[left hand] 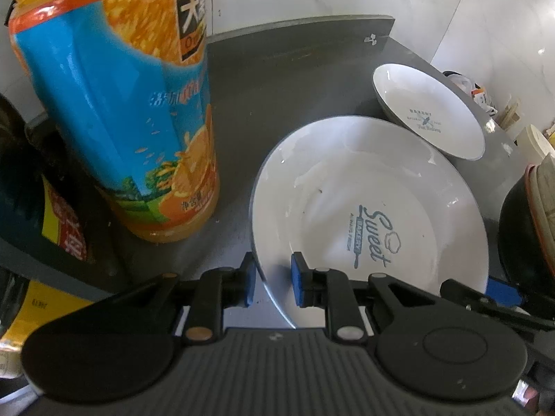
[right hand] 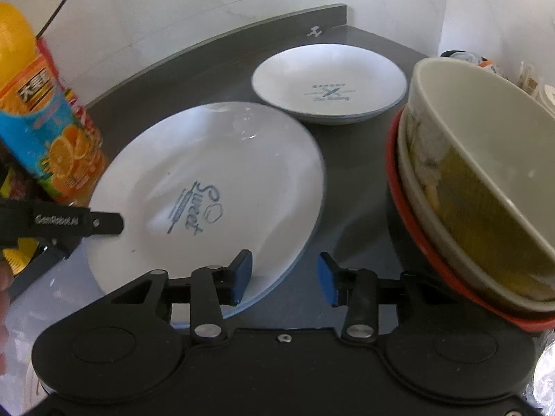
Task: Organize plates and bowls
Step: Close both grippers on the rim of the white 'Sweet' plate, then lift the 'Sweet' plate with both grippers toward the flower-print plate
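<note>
Left wrist view: the left gripper [left hand: 273,279] has its blue pads set narrowly either side of the near rim of the large plate [left hand: 364,208], one pad outside and one inside; actual clamping contact cannot be told.
Right wrist view: the right gripper [right hand: 283,277] stands partly open with nothing between its fingers, one pad over the large plate's [right hand: 208,201] near edge, the other over bare counter [right hand: 353,180].
Large plate: white, glossy, round, shallow, thin blue-grey rim, blue "Sweet" print and rolling pin; it appears slightly tilted.
Small plate [right hand: 329,83]: same white glaze, deeper, blue printed centre, just beyond the large plate towards the wall.
Bowl stack [right hand: 478,187]: cream bowls nested in a red-rimmed one, tilted, right of the large plate.
Juice bottle [left hand: 114,104]: orange drink, blue label, upright, left of the large plate.
Counter: dark grey, matt.
</note>
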A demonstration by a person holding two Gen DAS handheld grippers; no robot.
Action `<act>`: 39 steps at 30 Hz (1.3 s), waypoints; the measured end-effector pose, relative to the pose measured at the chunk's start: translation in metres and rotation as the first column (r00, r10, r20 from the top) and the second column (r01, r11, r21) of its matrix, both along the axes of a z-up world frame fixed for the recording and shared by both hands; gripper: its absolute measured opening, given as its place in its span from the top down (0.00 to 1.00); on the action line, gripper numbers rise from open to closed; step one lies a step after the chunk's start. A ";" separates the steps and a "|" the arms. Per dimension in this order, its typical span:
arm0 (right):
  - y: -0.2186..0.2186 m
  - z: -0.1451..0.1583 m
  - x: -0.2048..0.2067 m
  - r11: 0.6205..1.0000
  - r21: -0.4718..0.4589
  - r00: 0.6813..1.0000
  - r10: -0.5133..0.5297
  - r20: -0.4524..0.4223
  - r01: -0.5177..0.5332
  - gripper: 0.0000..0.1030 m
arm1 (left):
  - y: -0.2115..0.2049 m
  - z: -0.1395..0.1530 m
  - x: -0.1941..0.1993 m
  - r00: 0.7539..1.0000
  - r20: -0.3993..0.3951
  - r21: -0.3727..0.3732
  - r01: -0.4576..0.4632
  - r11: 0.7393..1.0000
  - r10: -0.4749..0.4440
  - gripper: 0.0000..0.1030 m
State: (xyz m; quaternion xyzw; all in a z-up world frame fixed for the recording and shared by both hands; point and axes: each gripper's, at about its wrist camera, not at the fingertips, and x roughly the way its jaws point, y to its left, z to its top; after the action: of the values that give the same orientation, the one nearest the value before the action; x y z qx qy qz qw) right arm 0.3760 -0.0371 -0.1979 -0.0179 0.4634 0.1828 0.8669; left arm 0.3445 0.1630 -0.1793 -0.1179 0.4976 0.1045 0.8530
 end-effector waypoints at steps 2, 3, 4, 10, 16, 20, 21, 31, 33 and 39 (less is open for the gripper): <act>0.003 -0.003 0.001 1.000 0.001 1.000 0.010 0.008 -0.010 0.62 | 0.000 0.000 0.001 1.000 0.004 0.008 0.005 1.000 -0.005 0.81; 0.006 -0.004 -0.001 1.000 -0.008 1.000 0.020 0.019 -0.020 0.65 | -0.001 0.000 0.001 1.000 0.004 0.009 0.005 1.000 -0.005 0.81; 0.008 -0.006 -0.002 0.999 -0.010 0.999 0.037 0.027 -0.037 0.69 | 0.000 0.000 0.002 1.000 0.003 0.007 0.002 1.000 -0.002 0.81; 0.011 -0.001 -0.014 0.990 -0.044 0.987 0.138 0.079 -0.135 0.71 | 0.003 0.004 -0.004 0.999 0.022 0.004 -0.026 1.000 0.026 0.83; 0.004 0.008 -0.023 0.991 -0.033 0.984 0.135 0.113 -0.132 0.74 | 0.002 0.009 -0.012 1.000 0.026 -0.006 -0.015 1.000 0.015 0.83; -0.001 0.016 -0.025 0.992 -0.008 0.984 0.123 0.130 -0.123 0.75 | 0.002 0.013 -0.016 0.999 0.032 -0.014 -0.018 1.000 0.018 0.84; -0.002 0.017 -0.026 0.992 -0.004 0.983 0.123 0.134 -0.124 0.75 | 0.002 0.014 -0.017 0.999 0.033 -0.015 -0.019 1.000 0.020 0.84; -0.009 0.027 -0.042 0.995 -0.001 0.980 0.097 0.173 -0.099 0.75 | 0.000 0.019 -0.019 0.998 0.055 -0.015 0.014 1.000 -0.013 0.84; -0.012 0.029 -0.044 0.995 0.004 0.979 0.096 0.179 -0.098 0.75 | 0.000 0.022 -0.020 0.998 0.067 -0.016 0.020 1.000 -0.019 0.84; -0.016 0.038 -0.051 0.991 0.008 0.969 0.127 0.213 -0.131 0.75 | -0.004 0.031 -0.031 0.996 0.094 -0.014 -0.001 1.000 0.002 0.84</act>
State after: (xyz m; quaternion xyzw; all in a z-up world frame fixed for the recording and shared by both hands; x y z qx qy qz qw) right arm 0.3250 -0.0534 -0.1595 -0.0576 0.3643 0.2410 0.8977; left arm 0.3132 0.1587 -0.1486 -0.1289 0.4576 0.0963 0.8745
